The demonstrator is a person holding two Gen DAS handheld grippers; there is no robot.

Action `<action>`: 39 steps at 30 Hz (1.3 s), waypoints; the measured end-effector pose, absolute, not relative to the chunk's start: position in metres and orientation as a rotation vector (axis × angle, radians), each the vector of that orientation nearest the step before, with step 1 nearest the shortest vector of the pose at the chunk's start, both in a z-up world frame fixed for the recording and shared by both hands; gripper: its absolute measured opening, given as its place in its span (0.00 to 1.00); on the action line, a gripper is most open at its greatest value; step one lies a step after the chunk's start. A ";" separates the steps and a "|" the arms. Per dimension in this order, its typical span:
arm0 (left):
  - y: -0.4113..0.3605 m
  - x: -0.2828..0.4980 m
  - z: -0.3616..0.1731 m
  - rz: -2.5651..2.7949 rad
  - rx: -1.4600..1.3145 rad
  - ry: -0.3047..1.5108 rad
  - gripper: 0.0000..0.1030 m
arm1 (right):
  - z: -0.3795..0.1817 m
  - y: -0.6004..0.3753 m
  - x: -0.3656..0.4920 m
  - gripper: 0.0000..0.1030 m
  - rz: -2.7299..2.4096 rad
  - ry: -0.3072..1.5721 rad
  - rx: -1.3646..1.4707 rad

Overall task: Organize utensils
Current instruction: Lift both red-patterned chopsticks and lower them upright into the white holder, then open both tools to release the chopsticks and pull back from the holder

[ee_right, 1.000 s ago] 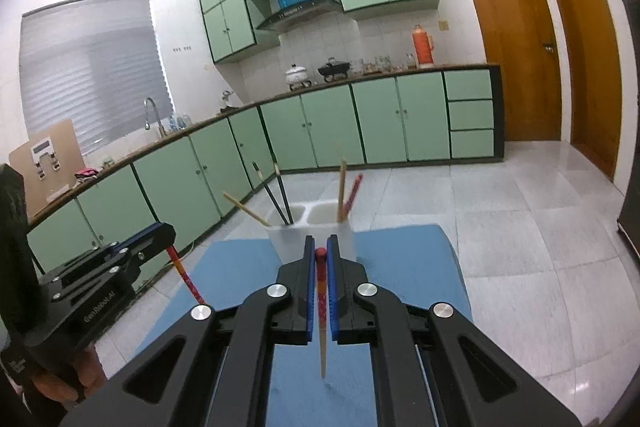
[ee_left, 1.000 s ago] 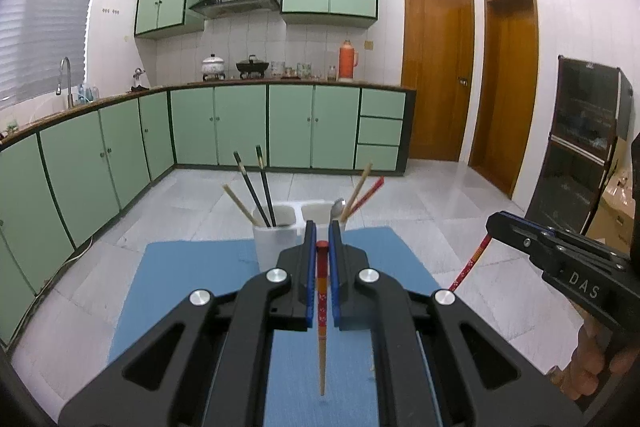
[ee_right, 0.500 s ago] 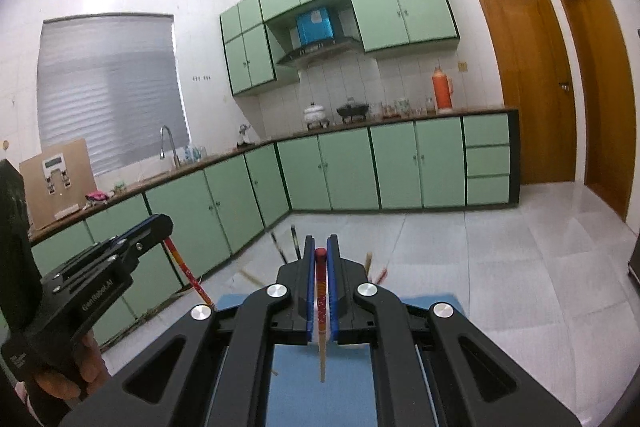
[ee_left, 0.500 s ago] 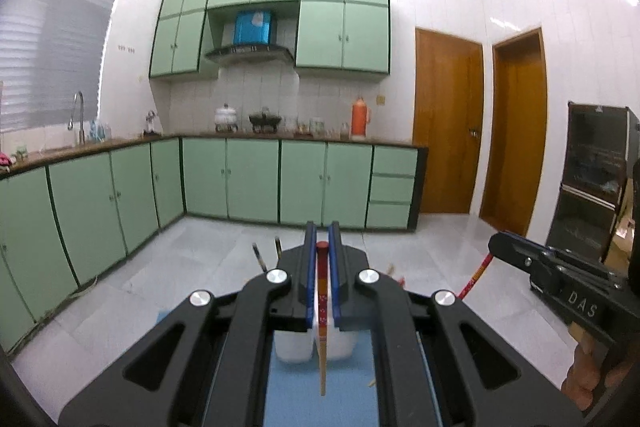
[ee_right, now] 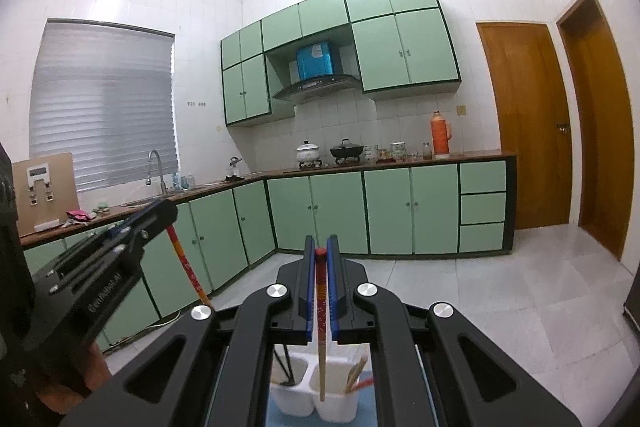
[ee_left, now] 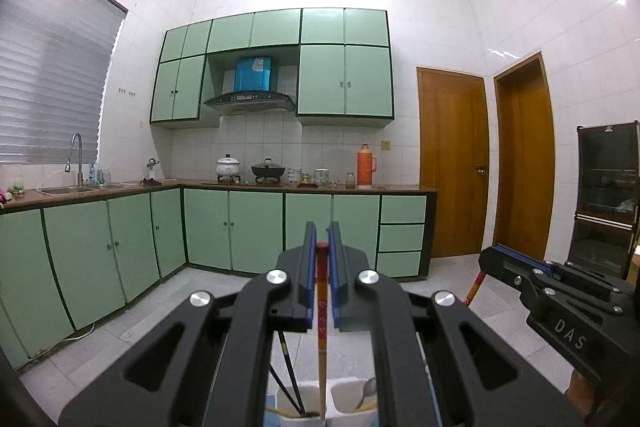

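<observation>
Both chopsticks lifted above the holder

The left hand-held gripper and right hand-held gripper each clamp a red-topped wooden chopstick, now raised over the white two-compartment plastic utensil holder, which has dropped low in view.

walls: white tile
cabinets: green, twelve o'clock
doors: two wooden, three o'clock
window blind: nine o'clock
floor: pale tile
</observation>
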State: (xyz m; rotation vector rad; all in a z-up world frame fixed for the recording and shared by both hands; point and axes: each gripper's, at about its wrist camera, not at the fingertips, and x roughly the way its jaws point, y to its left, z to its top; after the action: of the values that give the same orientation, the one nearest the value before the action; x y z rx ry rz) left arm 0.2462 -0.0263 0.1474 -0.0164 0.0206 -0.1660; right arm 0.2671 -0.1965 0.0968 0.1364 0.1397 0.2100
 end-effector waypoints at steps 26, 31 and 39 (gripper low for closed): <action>-0.008 0.366 0.038 -0.155 -0.033 0.244 0.05 | 0.000 -0.176 0.385 0.06 0.224 0.343 0.104; 0.006 0.370 0.022 -0.156 -0.058 0.313 0.16 | -0.011 -0.179 0.379 0.08 0.213 0.365 0.109; 0.028 0.343 0.033 -0.147 -0.088 0.282 0.43 | 0.004 -0.196 0.348 0.41 0.170 0.309 0.147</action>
State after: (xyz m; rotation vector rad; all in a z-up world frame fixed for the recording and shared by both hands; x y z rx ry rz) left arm 0.3427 0.0280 0.0333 -0.0883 0.2824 -0.1469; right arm 0.3477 -0.1964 0.0037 0.1466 0.3092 0.1697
